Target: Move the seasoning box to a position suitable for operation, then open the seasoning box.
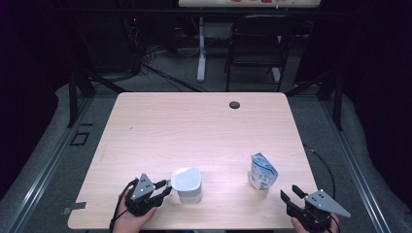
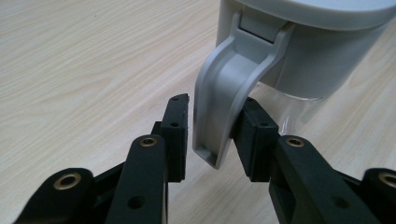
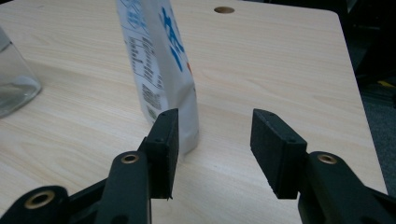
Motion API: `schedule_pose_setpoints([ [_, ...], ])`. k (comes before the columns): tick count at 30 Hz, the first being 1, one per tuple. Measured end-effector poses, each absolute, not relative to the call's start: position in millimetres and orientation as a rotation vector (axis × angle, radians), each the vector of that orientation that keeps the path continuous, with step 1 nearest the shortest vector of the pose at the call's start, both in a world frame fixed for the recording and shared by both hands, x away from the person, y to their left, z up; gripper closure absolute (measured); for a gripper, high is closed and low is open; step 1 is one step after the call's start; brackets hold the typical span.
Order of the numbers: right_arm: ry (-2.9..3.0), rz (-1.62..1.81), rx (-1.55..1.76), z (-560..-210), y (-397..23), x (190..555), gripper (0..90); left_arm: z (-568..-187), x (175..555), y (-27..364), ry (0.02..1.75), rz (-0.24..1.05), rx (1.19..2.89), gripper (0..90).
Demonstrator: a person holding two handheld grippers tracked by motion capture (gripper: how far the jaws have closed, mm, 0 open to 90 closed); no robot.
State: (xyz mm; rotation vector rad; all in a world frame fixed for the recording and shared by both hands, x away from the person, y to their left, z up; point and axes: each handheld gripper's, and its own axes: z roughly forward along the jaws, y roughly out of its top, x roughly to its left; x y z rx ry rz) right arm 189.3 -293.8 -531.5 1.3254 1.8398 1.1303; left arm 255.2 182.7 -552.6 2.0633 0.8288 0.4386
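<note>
Jug (image 1: pixel 187 183) stands near the table's (image 1: pixel 194 126) front edge, at about seven o'clock on the top, with its handle (image 2: pixel 224 102) turned toward nine o'clock, straight at the left gripper (image 1: pixel 166 187). In the left gripper view the handle hangs down between the two jaws, its long axis running top to bottom and curving toward the tip. One pad (image 2: pixel 254 135) lies against the handle's side; the other stands just off it with a thin gap, so the jaws are apart around the handle and not clamped on it.

Pouch (image 1: pixel 262 172) stands upright at about five o'clock on the table, well apart from the jug. Right gripper (image 1: pixel 291 194) sits just short of it (toward the front edge), jaws apart with nothing between them; in the right gripper view the pouch (image 3: pixel 159 70) rises beyond the one jaw, off the centre line.

Left hand (image 1: pixel 131 221) is plainly the nearer one to the jug. My reading: the coming move turns on that handle lying in line between the left jaws, so closing them squarely across its thin width should take it.
</note>
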Motion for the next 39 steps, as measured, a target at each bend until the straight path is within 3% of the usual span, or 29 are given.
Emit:
schedule_pose_setpoints([
  [7,1.837,1.134,1.256,-517.9,-281.1,183.9,53.7,-539.5,250.5,192.1,0.842,0.424,2.018,58.1],
  [19,1.883,1.163,1.195,-503.0,-263.8,171.3,59.1,-512.2,252.4,198.4,0.885,0.459,1.894,54.7],
  [30,1.938,1.159,1.147,-503.1,-249.0,173.7,59.1,-505.0,256.1,193.2,0.926,0.431,1.887,60.0],
  [39,1.969,1.163,1.12,-500.6,-240.5,177.8,59.8,-497.0,256.5,187.9,0.892,0.424,1.936,81.5],
])
